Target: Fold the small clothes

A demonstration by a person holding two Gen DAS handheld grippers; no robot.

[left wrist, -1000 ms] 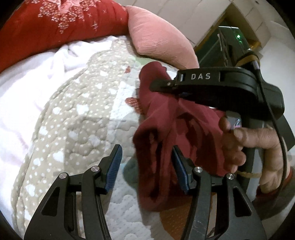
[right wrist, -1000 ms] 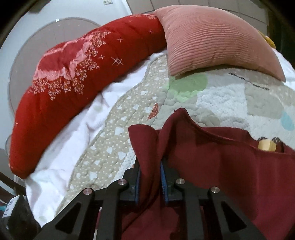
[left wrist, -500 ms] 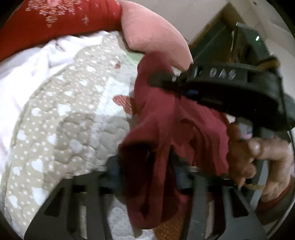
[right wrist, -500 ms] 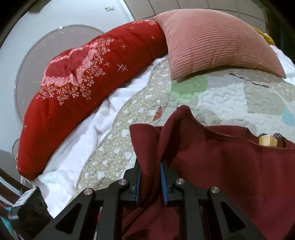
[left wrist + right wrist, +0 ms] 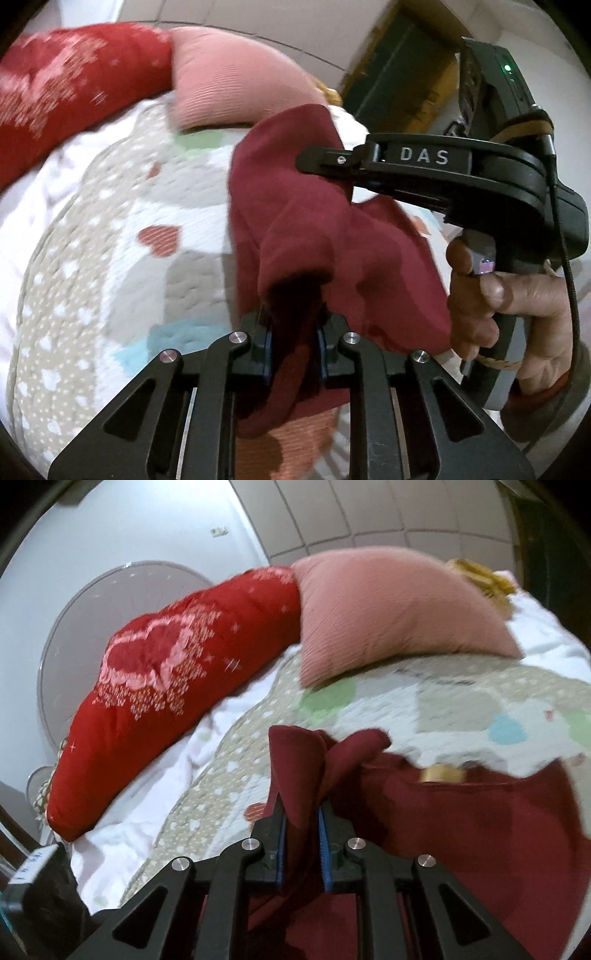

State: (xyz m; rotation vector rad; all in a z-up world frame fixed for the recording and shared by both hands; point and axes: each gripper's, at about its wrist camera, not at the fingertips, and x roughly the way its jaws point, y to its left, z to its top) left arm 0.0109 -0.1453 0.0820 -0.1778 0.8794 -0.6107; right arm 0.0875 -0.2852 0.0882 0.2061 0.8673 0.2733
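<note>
In the left wrist view we hold the left tongs point(image 5: 293, 341) at the bottom centre of the frame; their jaws have just been closing and now pinch a bunched fold of the dark red garment point(image 5: 317, 236), which hangs between the blue pads point(image 5: 267, 345). The cloth rises from there toward the centre of the frame, where the right tongs point(image 5: 325, 160), marked DAS, come in from the right and grip its upper edge. Our right hand point(image 5: 506, 306) wraps the handle at the right edge. Below and to the left lies the patchwork quilt point(image 5: 110, 266) on the bed, with a pink cushion point(image 5: 236, 92) and a red bolster point(image 5: 74, 88) across the top left.

In the right wrist view the right tongs point(image 5: 301, 845) sit at the bottom centre, narrow and clamped on a standing fold of the same garment point(image 5: 461, 830), whose body spreads to the lower right over the quilt point(image 5: 443, 698). The cushion point(image 5: 391, 605) lies at upper right, the bolster point(image 5: 177, 686) at left.
</note>
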